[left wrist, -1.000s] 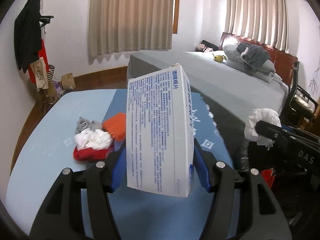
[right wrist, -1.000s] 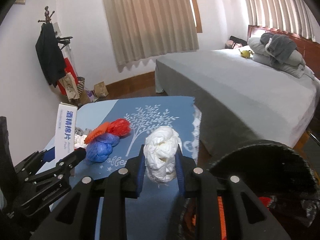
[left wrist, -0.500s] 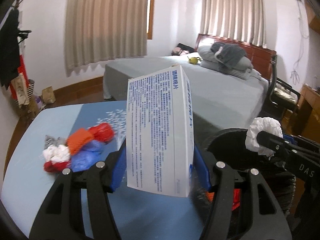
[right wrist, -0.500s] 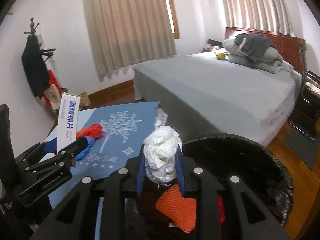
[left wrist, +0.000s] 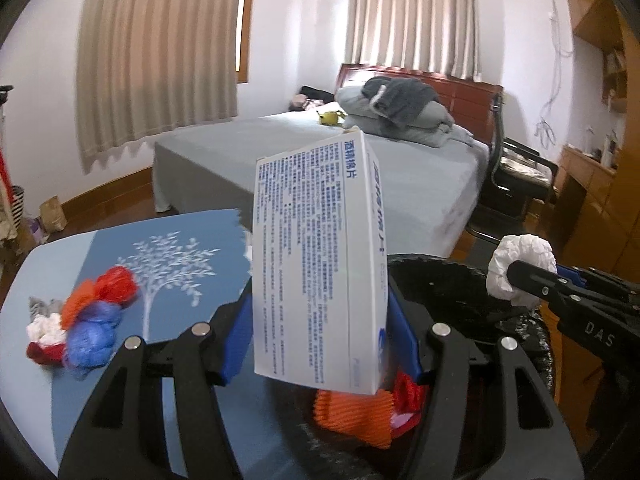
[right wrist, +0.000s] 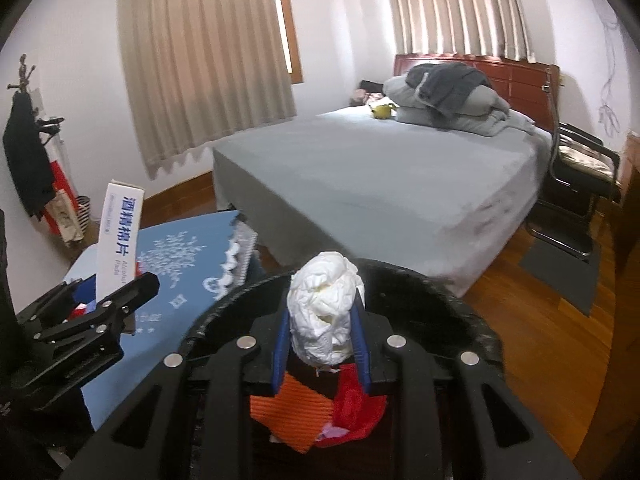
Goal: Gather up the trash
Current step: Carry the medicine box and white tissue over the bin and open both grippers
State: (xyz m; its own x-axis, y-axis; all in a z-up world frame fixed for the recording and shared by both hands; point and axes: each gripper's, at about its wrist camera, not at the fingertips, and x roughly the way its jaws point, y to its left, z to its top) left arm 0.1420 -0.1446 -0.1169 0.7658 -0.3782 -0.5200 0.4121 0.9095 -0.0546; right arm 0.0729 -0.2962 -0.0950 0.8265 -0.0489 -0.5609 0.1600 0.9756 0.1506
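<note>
Taking the black-lined trash bin (left wrist: pixel 472 292) as the landmark and working from left to right: well to the left of the bin, on the blue tree-print tablecloth (left wrist: pixel 172 248), a small heap of crumpled red, orange, blue and white scraps (left wrist: pixel 80 316) is lying uncollected.

Nearer the bin, the left gripper (left wrist: pixel 320 340) is pinching a white alcohol-pad box (left wrist: pixel 316 264) between its blue pads, one pad pressing on each broad side. The box is standing nearly upright, leaning slightly right, and its lower end is hanging over the bin's near-left rim. Inside the bin, an orange ribbed scrap (right wrist: pixel 296 412) and a red one (right wrist: pixel 356 404) are already lying at the bottom.

Over the bin's mouth, the right gripper (right wrist: pixel 320 344) is squeezing a crumpled white paper wad (right wrist: pixel 324 312), which is bulging above the pads; the dark opening is showing directly beneath it.

Both items appear to be arriving for the drop. To do this well, the left hand should probably carry the box a little further in, so that its whole footprint is sitting inside the rim before the pads part; as it is, a tall box released at the edge could tip outward onto the cloth. The wad looks well placed already and light, so a plain release should do, though soft paper may cling to a pad, so opening wide is wise. Letting go one hand at a time would be keeping the two grippers from knocking each other above the narrow opening.
</note>
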